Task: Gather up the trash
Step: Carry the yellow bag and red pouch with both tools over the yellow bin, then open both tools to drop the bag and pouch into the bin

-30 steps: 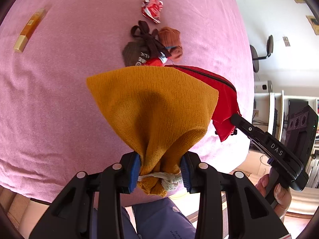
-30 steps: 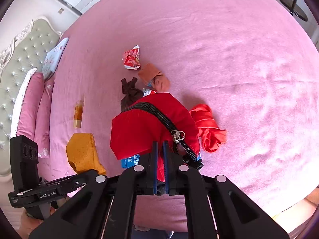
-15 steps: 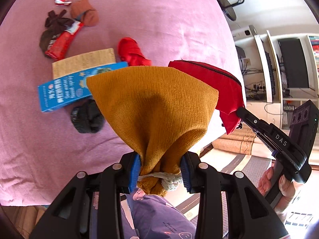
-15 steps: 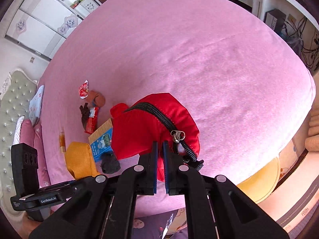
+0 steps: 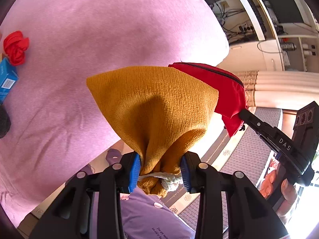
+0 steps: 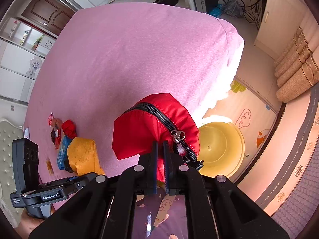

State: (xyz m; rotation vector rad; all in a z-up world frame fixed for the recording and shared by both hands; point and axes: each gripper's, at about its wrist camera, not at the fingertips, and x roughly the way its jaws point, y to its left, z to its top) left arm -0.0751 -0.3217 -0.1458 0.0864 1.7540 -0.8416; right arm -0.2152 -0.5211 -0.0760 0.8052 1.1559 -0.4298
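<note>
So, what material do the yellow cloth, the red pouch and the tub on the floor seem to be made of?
Yellow cloth: a knit, probably wool or acrylic; matte, with visible ribbed stitches and fuzz. Red pouch: thin woven synthetic, likely nylon; smooth, slightly shiny, crinkled, with a black zipper and metal pull. Tub: looks like moulded plastic; smooth, glossy yellow wall with a rounded rim.

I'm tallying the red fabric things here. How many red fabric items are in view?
2. The red zip pouch is pinched in the right gripper off the bed's edge; the crumpled red cloth lies on the pink bed. Others may be hidden behind the mustard cloth.
</note>
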